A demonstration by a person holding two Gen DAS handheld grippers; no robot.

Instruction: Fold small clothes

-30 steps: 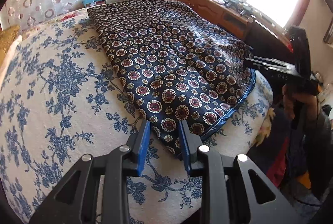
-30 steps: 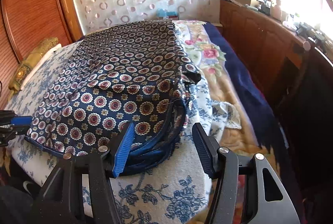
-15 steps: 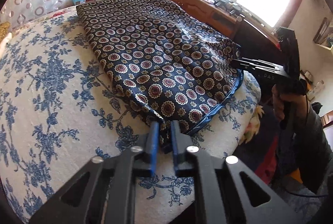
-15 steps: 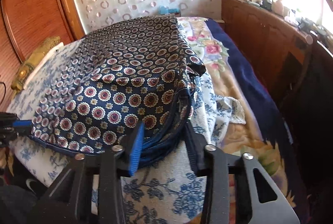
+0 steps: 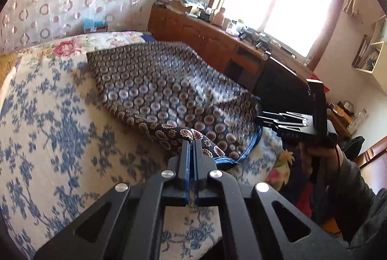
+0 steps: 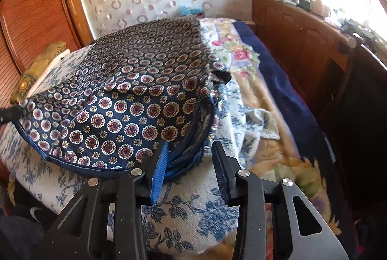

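Left wrist view: left gripper (image 5: 192,142) clamped on the cloth (image 5: 169,90) corner (lifted off the bedspread (image 5: 48,119)); right gripper (image 6: 189,147) spread apart at its hem

A navy garment (image 5: 174,90) printed with rows of round red-and-cream medallions is lying spread across the middle of the left wrist frame, reaching from the upper centre down toward the lower right. Its near corner (image 5: 191,135) is lifting off the surface and curling over, showing a paisley-like underside. A bright blue piped hem (image 5: 251,151) is running along its right edge. In the right wrist frame the same cloth (image 6: 135,95) is filling the centre and left, its surface rumpling into shallow folds, with several blue-edged layers (image 6: 188,158) bunching at the lower centre.
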